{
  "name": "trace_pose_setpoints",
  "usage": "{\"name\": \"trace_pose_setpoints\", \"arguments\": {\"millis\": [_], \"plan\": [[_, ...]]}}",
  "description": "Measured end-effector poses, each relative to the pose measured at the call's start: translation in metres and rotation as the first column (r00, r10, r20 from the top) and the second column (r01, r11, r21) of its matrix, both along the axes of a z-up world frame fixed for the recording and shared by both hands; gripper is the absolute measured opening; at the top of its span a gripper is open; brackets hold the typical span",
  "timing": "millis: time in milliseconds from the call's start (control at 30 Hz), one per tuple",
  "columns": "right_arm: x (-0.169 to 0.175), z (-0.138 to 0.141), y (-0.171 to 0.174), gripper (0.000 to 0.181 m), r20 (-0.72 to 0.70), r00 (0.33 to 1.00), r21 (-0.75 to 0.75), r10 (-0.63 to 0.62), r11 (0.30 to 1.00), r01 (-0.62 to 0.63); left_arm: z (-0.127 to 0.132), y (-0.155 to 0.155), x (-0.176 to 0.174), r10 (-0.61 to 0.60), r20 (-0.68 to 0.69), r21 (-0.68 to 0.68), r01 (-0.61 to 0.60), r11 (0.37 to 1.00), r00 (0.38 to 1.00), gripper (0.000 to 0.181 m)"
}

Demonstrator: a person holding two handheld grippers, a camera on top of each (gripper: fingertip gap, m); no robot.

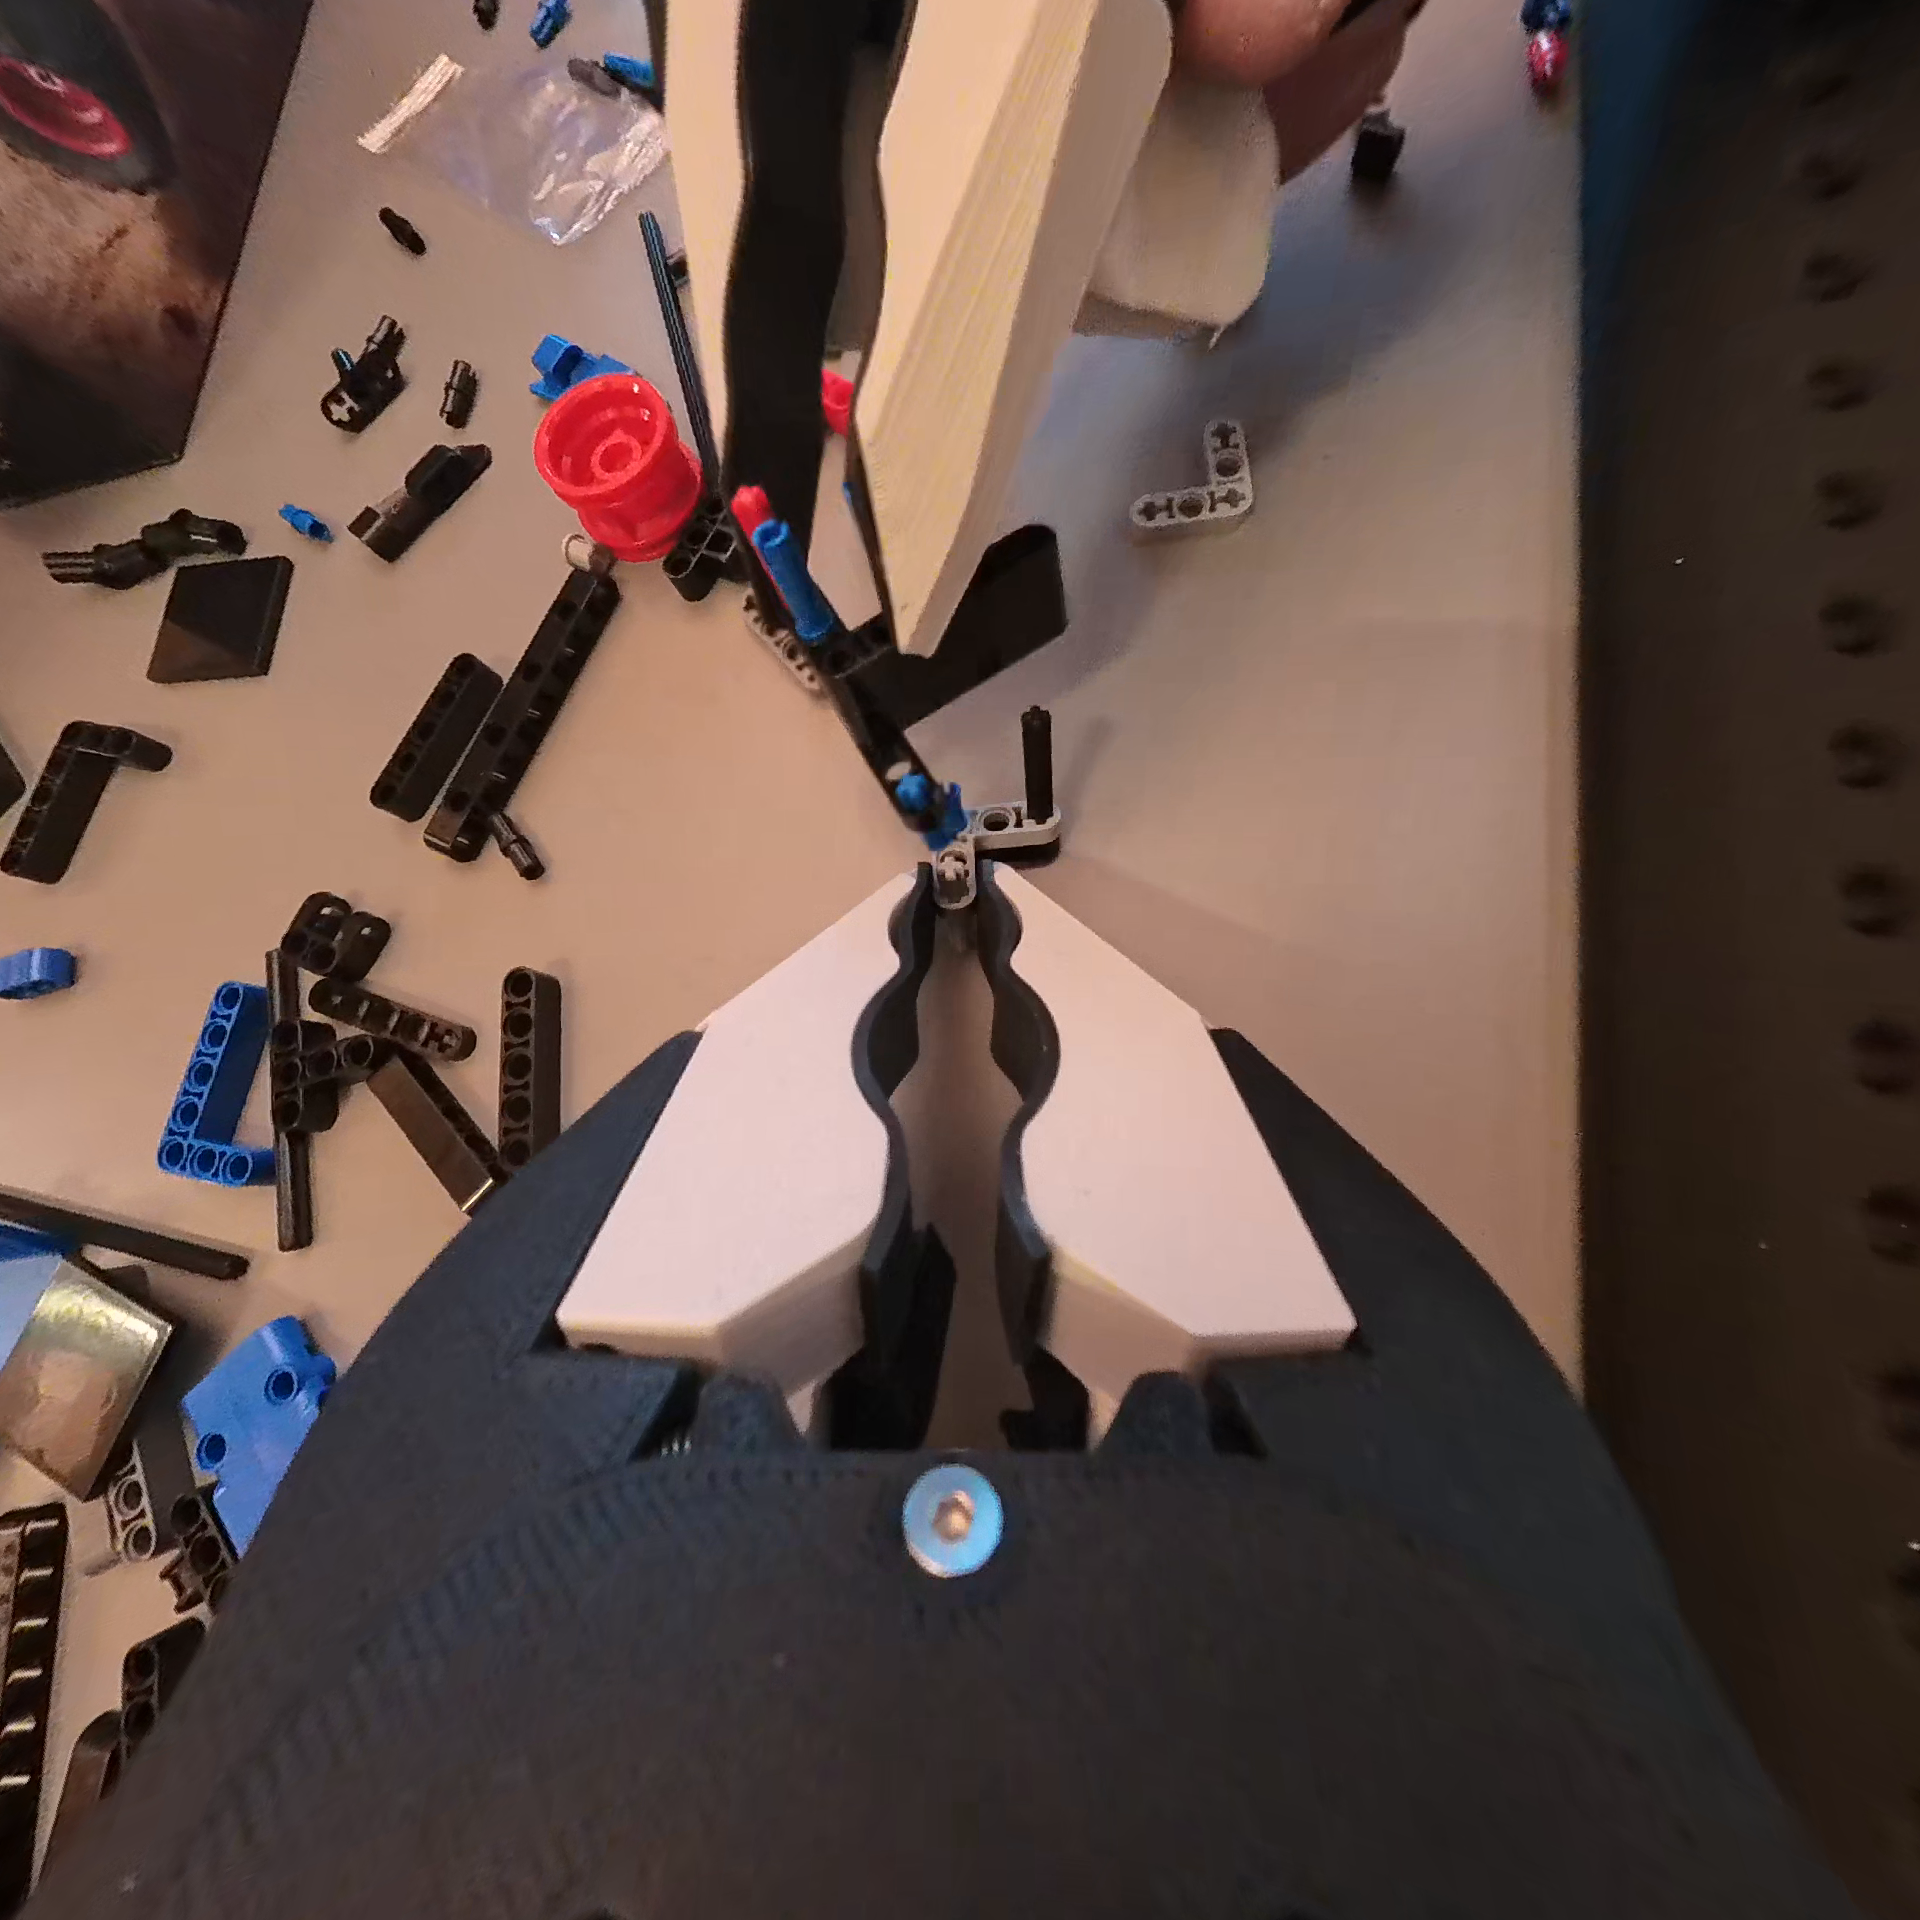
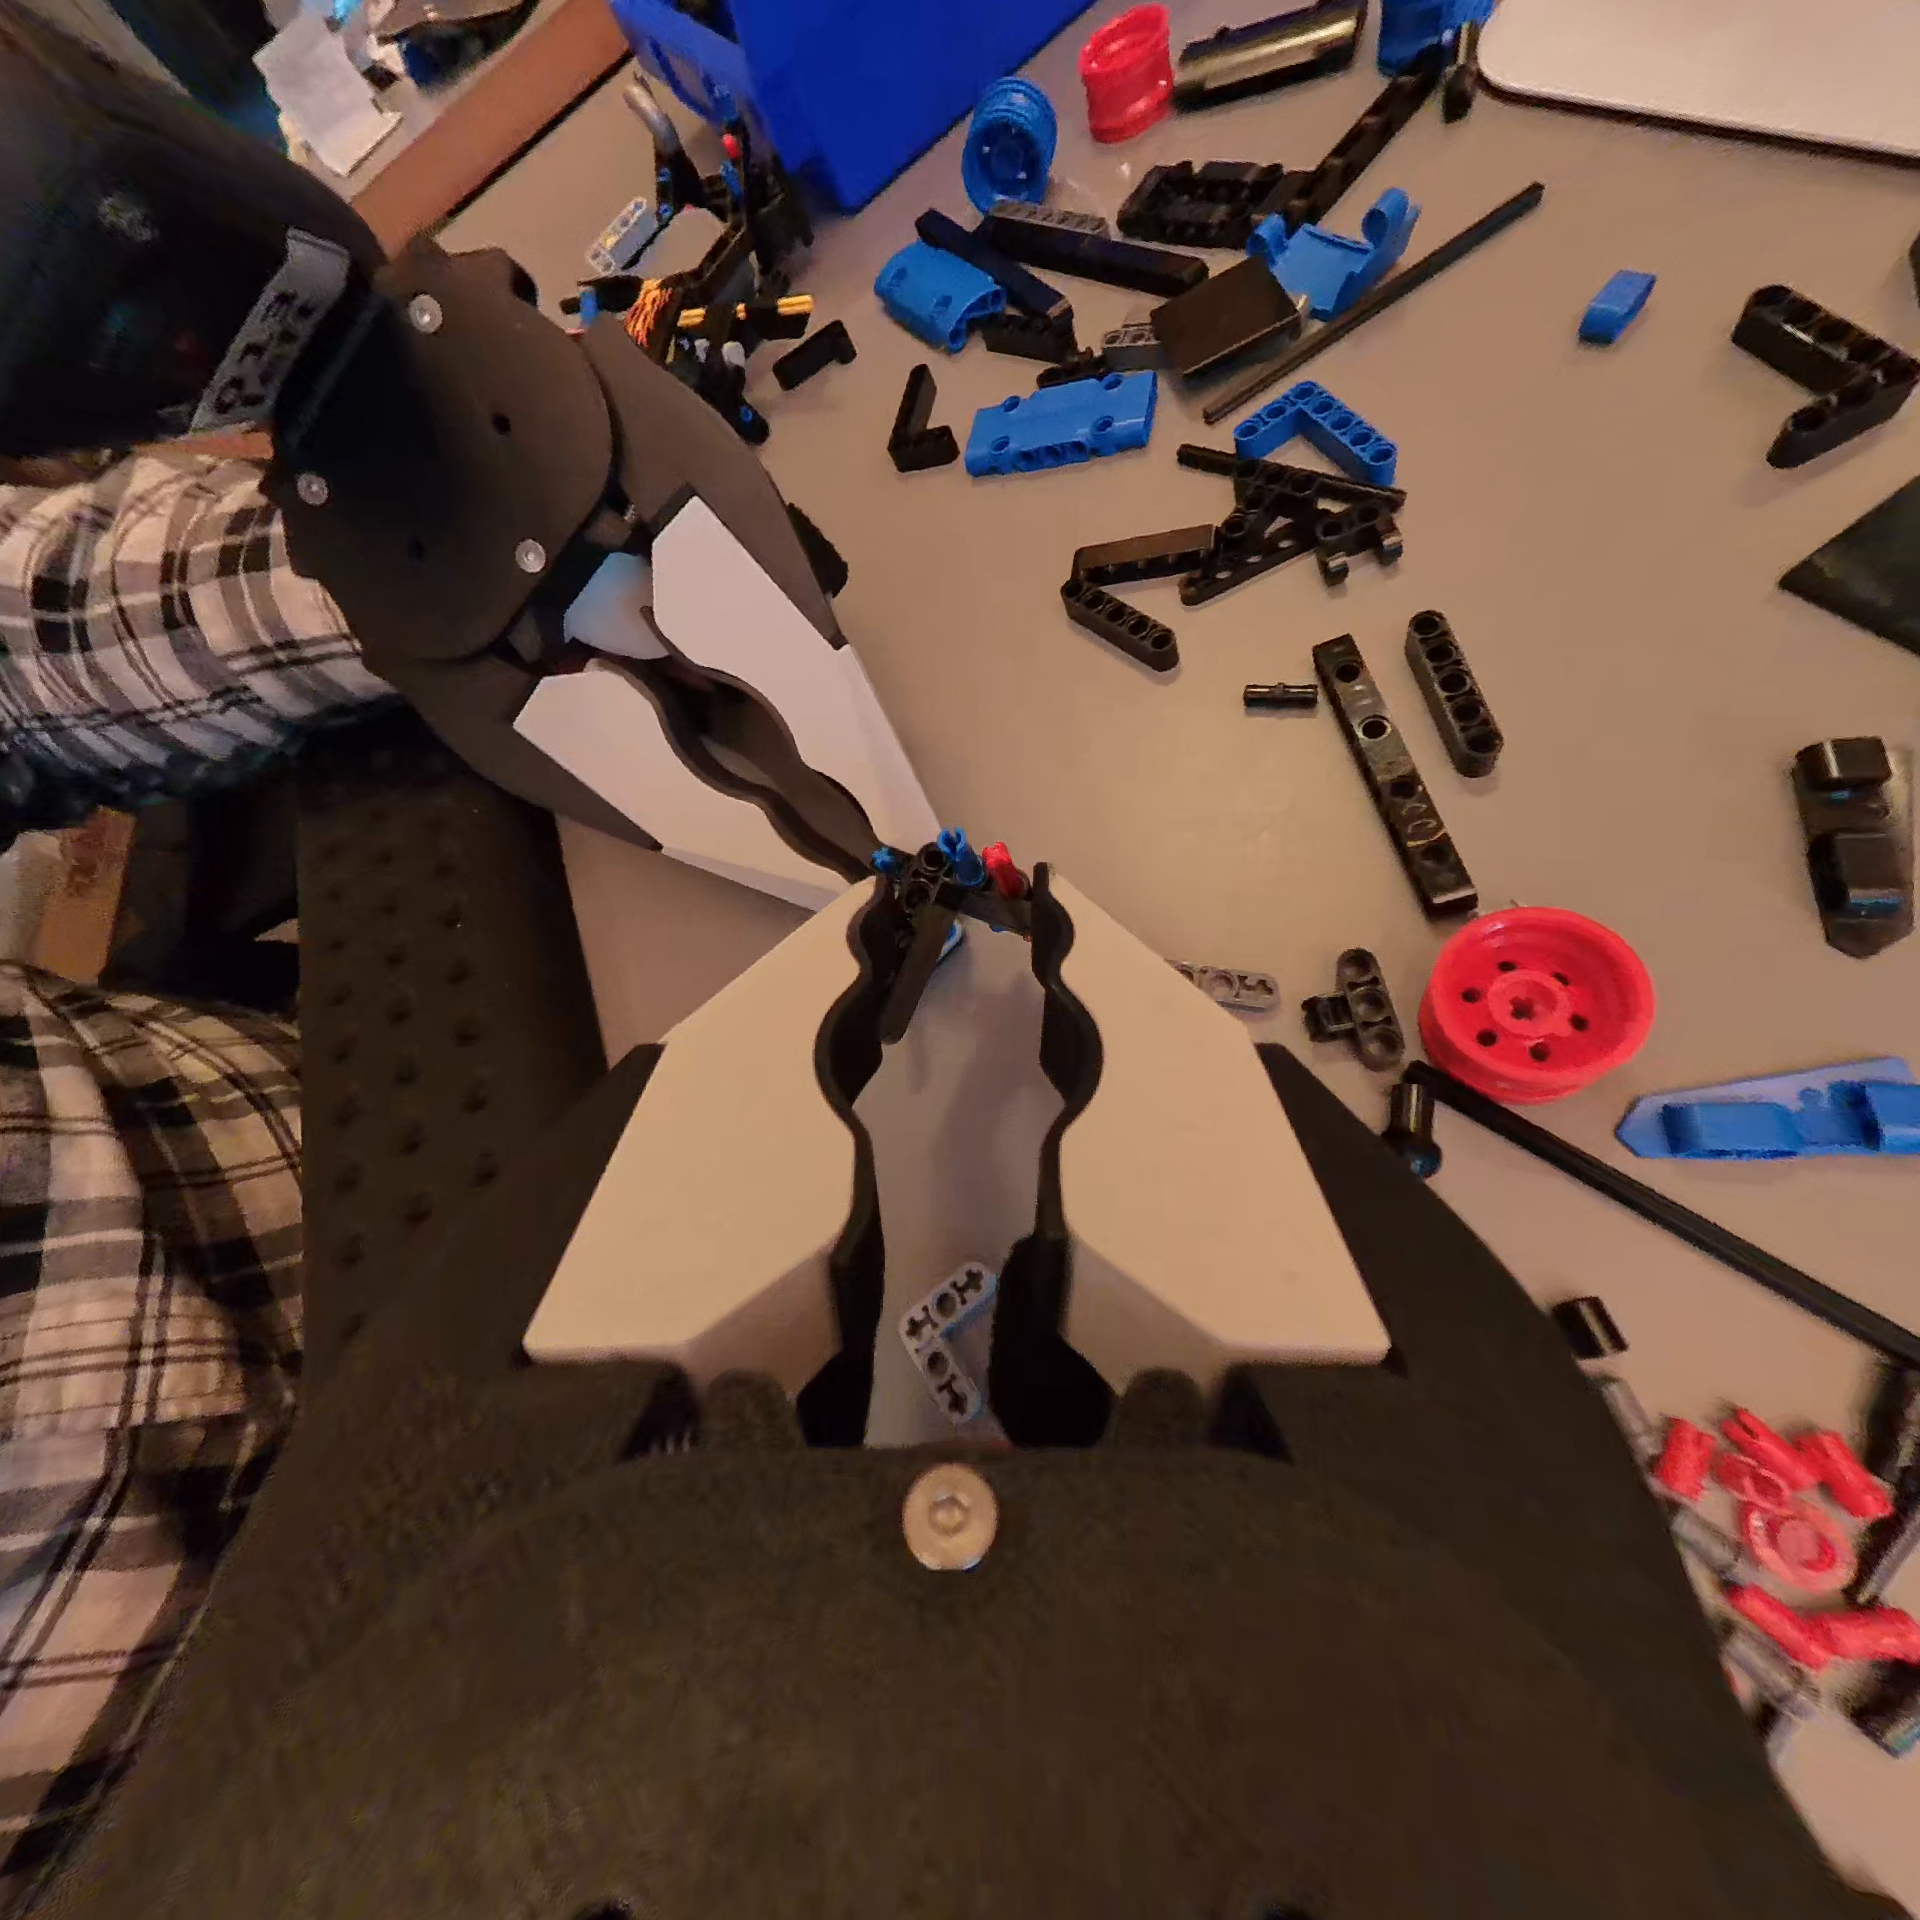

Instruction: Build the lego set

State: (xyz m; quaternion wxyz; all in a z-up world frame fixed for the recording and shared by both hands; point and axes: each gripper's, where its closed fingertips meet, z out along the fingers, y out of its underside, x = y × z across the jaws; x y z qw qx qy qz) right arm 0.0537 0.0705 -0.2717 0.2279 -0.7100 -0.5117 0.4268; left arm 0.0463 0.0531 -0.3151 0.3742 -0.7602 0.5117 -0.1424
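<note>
1. While the two tongs meet tip to tip just above the desk (image 1: 1299, 665), a small grey bent piece (image 1: 987, 831) is pinched at one end by the left tongs (image 1: 954, 883), whose fingers are pressed nearly together on it.
2. A black peg (image 1: 1036, 750) is seen standing up from the far end of that grey piece, and blue pins (image 1: 930, 805) sit at its corner, where it touches a long black beam (image 1: 883, 732).
3. That black beam is gripped by the right tongs (image 2: 961, 899), which are held partly spread around it; its long axis runs away from the left tongs, toward the upper left of the left wrist view.
4. The coming move is judged to turn on this joint: the grey piece lies straight ahead of the left tongs, so a push along their own line would be needed to seat it on the pins.
5. Neither side is clearly nearer, since both sets of tips are touching the same small assembly.
6. A red wheel (image 1: 615, 468) lies close beside the beam's far end, and a spare grey bent piece (image 1: 1195, 488) lies well apart to the right.
7. Loose black beams (image 1: 499, 717) are scattered to the left, away from the joint, and nothing is seen blocking the push.
8. Slipping of the thin grey end out of the pinch is judged the main risk.
</note>
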Motion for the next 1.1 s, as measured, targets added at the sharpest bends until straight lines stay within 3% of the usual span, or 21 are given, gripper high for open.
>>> {"name": "trace_pose_setpoints", "arguments": {"millis": [1100], "plan": [[0.004,-0.011,-0.001,0.024,0.045,0.995,-0.074,-0.093,0.993,0.096,0.0,0.001,0.0,0.015,-0.013,0.011,-0.015,1.0,1.0,0.005]]}}
